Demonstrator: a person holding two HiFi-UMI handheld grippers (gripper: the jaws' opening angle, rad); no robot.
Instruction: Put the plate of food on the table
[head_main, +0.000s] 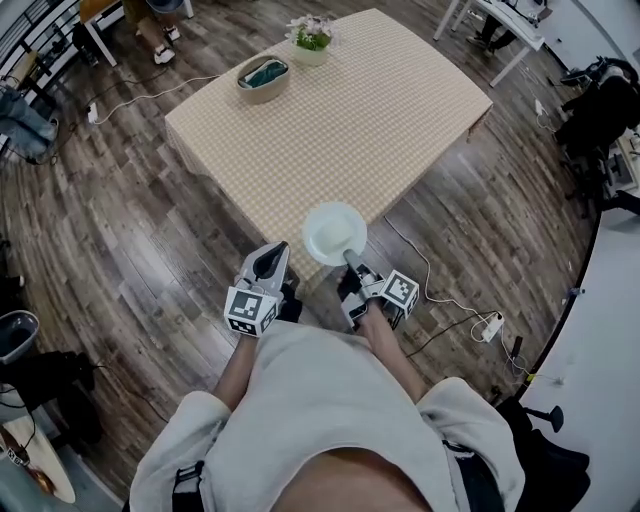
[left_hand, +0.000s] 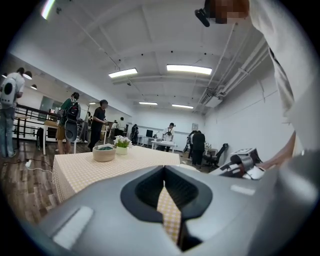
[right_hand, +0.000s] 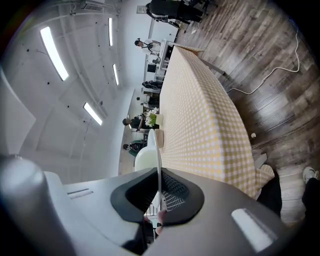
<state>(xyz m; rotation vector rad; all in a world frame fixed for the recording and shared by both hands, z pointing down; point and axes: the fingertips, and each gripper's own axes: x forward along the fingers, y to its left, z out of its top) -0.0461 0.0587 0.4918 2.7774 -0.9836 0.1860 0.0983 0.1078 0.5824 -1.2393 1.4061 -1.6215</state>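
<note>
I've the right gripper (head_main: 350, 262) clamped on the plate (head_main: 334, 233) rim to hold it level ahead, table (head_main: 340, 110) beyond; left gripper (head_main: 268, 262) closed (empty).

The table (head_main: 400, 130) is covered with a matt cloth (head_main: 300, 150) (checked); the floor (head_main: 120, 230) is laid in faintly glossy wood planks. The plate (head_main: 335, 233) is seen as smooth and glossy, the right tongs (head_main: 351, 260) as matt plastic.

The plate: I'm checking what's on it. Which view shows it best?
The head view: the plate shows its whole white face from above, gripped at the rim by the right gripper. The right gripper view sees it nearly edge-on between the jaws; the left gripper view doesn't clearly show it.
</note>
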